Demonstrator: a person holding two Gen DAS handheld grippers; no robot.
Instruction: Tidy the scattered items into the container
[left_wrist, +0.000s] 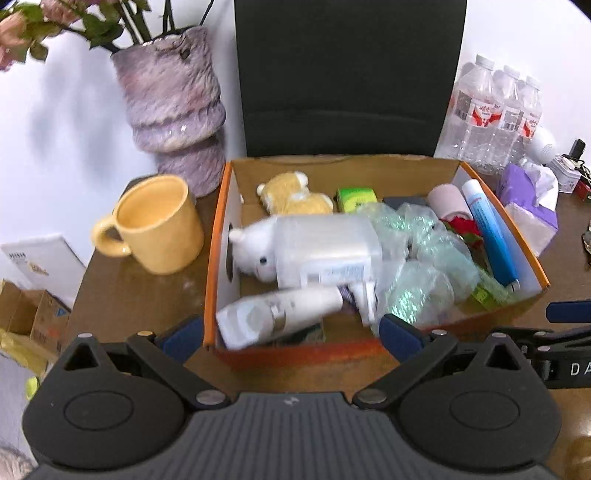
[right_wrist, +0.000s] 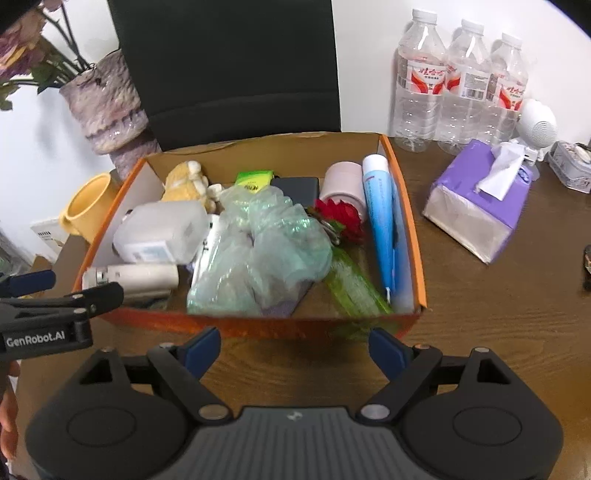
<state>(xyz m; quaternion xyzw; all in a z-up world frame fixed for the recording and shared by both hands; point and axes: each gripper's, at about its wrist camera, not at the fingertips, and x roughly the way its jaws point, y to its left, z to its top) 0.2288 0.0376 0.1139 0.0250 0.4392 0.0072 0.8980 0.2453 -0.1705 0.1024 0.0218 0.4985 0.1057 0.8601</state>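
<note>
Clutter fills the box; both grippers' fingers gape empty, and the rose's wrapper, overhanging the front wall, could snag.

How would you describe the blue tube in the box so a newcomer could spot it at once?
Start at the orange-edged cardboard box on the brown table. Look along its right wall, the side nearest the purple tissue pack. The blue tube lies lengthwise there, next to a pale roll; it is the only long blue and white item in the box.
</note>
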